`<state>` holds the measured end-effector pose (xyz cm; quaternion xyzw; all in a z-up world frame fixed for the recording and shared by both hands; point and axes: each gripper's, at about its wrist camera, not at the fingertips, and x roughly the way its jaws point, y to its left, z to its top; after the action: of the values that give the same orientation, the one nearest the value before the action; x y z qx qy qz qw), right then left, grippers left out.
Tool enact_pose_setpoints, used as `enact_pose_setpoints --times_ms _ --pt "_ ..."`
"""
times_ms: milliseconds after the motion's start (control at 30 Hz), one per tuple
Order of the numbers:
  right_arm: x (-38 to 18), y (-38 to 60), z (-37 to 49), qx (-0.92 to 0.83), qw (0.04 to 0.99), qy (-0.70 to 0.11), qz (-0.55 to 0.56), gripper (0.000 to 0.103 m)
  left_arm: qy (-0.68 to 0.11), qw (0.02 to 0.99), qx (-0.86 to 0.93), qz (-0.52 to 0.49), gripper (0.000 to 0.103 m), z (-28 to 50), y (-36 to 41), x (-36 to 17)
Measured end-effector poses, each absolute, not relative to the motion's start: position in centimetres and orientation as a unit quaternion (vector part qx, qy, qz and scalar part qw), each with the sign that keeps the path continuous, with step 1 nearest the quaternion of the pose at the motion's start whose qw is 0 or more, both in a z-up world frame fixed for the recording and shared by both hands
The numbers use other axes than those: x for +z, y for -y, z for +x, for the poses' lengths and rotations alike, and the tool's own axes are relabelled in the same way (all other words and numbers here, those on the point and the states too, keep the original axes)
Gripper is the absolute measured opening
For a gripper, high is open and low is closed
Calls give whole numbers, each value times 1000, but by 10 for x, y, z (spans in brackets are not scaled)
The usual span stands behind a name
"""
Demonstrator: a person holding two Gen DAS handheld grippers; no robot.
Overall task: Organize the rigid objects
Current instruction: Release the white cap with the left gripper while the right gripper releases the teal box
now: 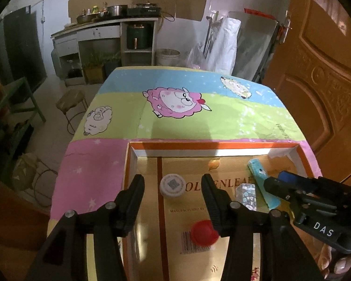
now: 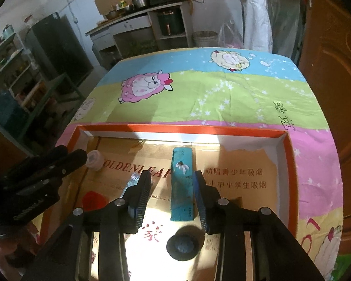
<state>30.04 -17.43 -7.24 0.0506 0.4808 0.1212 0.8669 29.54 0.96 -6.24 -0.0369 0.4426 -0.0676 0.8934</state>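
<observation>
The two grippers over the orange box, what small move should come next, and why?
Probably lift both clear. The left gripper stands open over the white cap and the right gripper open beside the teal box, both lying inside the orange box. Neither holds anything.

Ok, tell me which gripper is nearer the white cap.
Left. The left gripper has the white cap between its open fingers; the right gripper sits further right, over the teal box.

Left gripper and right gripper, jaws parted, angled downward.
</observation>
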Motion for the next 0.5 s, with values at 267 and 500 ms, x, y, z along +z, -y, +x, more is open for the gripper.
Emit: enact_pose_setpoints --times_ms 267,500 --pt "-61 176 283 123 870 -475 51 38 -428 901 -64 -36 50 275 -10 -48" --pt "-51 178 264 119 874 -469 50 38 -420 904 -68 -30 50 257 -8 -36"
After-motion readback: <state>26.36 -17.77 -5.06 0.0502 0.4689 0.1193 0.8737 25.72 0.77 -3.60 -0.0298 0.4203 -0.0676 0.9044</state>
